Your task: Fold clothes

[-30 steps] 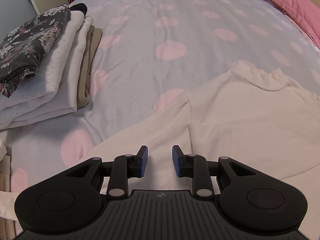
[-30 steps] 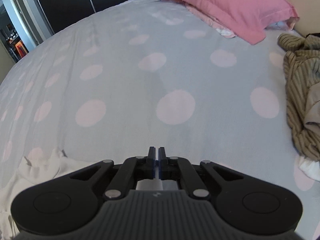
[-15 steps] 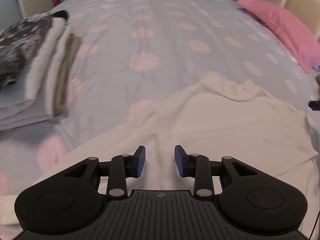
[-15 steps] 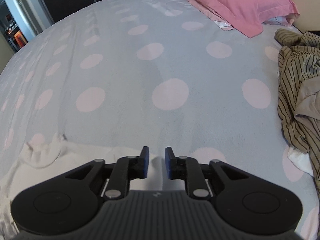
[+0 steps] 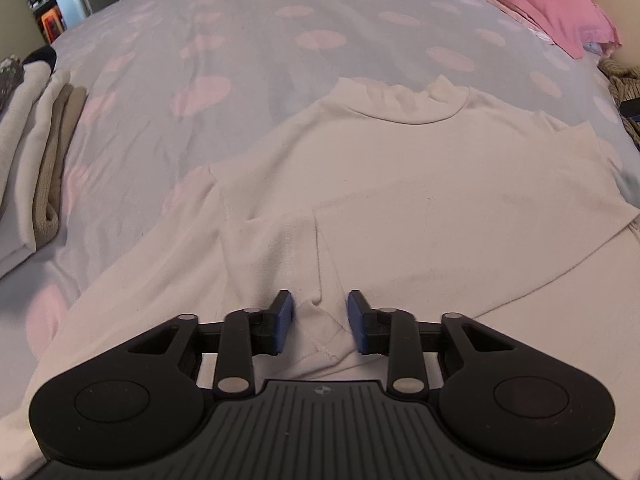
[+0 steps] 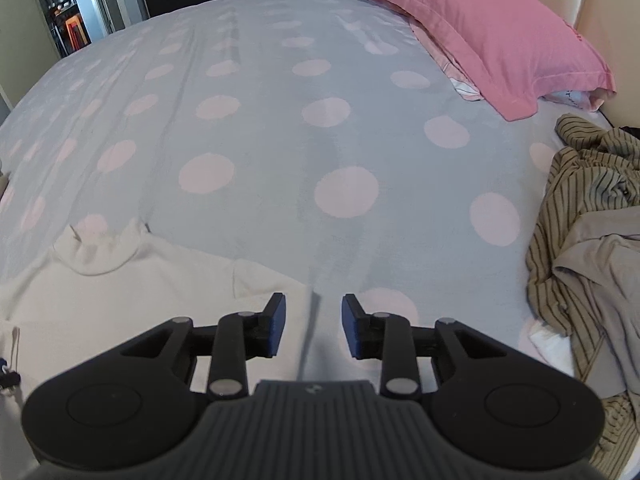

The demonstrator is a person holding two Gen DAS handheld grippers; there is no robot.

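My bed (image 6: 256,128) is big, with a pale cover that has pink dots all over it. A pink pillow (image 6: 492,40) lies at the far right end. On the right side sits a messy heap of striped clothes (image 6: 580,248). On the left side, in my left view, is a stack of folded clothes (image 5: 36,152).

The white top (image 5: 420,208) is the thing I am folding. It lies flat on the near part of the bed, with its neck pointing to the far end.

My left tongs (image 5: 319,322) point down at the near left part of the top. They have just been closing, but the blue tips do not touch the cloth yet. A little bunched fold of the white top sits in the gap between them.

My right tongs (image 6: 313,326) are over the right edge of the top. They have just been opening. They are spread apart now, and they hold nothing.
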